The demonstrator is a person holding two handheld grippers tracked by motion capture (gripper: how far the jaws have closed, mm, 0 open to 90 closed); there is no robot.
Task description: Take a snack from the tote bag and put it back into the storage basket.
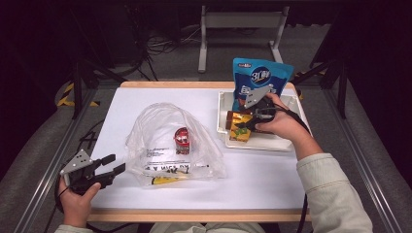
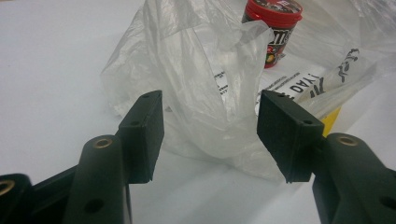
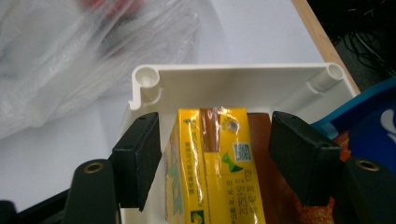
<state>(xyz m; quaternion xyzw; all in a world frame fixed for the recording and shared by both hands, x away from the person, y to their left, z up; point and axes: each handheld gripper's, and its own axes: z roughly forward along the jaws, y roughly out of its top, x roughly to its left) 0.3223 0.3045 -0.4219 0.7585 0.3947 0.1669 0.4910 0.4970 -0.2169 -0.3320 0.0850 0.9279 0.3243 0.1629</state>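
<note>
right gripper (image 3: 212, 154): jaws wide open either side of yellow foil-wrapped drink carton (image 3: 215, 158), not clamped | carton: lying in white plastic tray (image 3: 233, 77), beside blue snack pouch (image 1: 260, 77) | left gripper (image 2: 210, 135): open, holding nothing, facing crumpled clear plastic bag (image 2: 196, 79) on table

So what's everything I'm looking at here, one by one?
table: one, white top with wooden edge, centre.
plastic bag: one, clear with print, lying on the table's left half.
tub: one, red lid, standing inside the bag.
tray: one, white, on the table's right side.
yellow carton: one, lying in the tray.
blue pouch: one, upright at the tray's far end.
left gripper: one, black, open, fingers pointing at the bag's edge.
right gripper: one, black, open, a finger on either side of the carton.
hands: two, pale sleeves, one holding each gripper.
</note>
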